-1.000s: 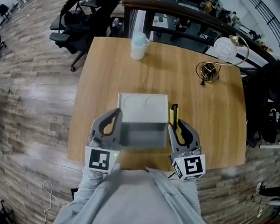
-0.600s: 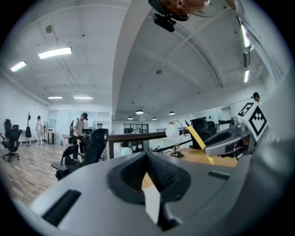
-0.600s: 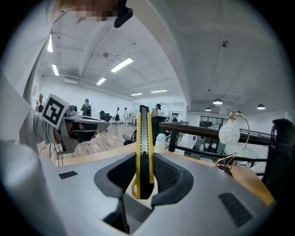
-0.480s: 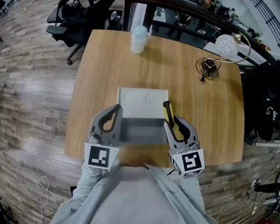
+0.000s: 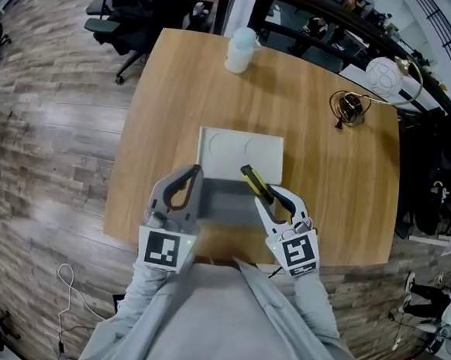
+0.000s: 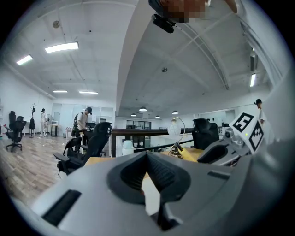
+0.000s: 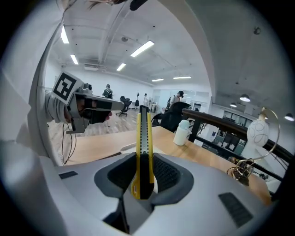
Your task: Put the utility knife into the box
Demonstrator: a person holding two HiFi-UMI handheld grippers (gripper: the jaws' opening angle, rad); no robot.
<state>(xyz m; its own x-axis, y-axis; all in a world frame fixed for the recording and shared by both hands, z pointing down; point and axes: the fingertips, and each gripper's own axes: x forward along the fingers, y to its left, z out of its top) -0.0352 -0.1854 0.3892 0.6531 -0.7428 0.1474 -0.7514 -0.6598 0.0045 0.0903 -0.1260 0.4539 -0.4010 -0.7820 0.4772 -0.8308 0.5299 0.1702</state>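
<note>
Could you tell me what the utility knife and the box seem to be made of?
The utility knife: likely hard plastic, glossy yellow shell with a black slider track. The box: probably thin moulded plastic, matte white, with round shapes pressed into its open lid.

utility knife [image 5: 255, 184] over box [image 5: 212, 155] on table [image 5: 178, 94]

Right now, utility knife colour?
The utility knife is yellow with a dark centre strip; right gripper view shows it best.
</note>
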